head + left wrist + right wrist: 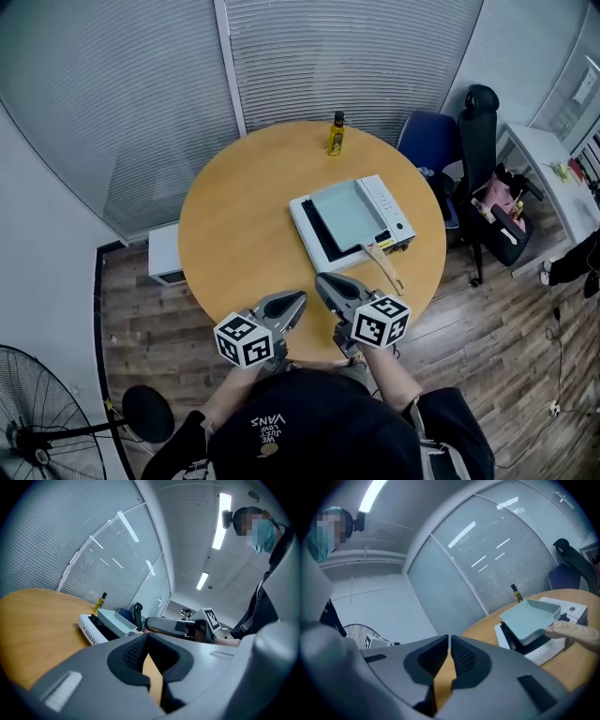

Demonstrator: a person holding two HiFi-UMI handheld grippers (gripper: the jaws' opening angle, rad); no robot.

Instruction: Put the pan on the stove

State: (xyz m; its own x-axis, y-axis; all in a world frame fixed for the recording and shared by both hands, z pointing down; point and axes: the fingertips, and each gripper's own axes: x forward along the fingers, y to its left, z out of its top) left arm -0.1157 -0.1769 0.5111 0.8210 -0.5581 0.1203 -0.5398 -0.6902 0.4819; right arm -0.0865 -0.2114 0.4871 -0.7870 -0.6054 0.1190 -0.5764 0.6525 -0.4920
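Note:
A pale square pan (349,214) sits on the white portable stove (394,214) on the round wooden table (244,225). Its wooden handle (384,265) points toward the table's front edge. In the right gripper view the pan (529,619) rests on the stove (543,656) to the right. Seen from the left gripper view, the pan (115,620) lies ahead. My left gripper (300,298) (146,634) and right gripper (321,279) (449,637) hover side by side near the front edge, short of the handle. Both are shut with nothing between the jaws.
A yellow bottle (336,134) stands at the table's far edge. A blue chair (431,141) and a black office chair (483,131) stand at the back right. On the floor at the left are a fan (37,412) and a white box (164,253).

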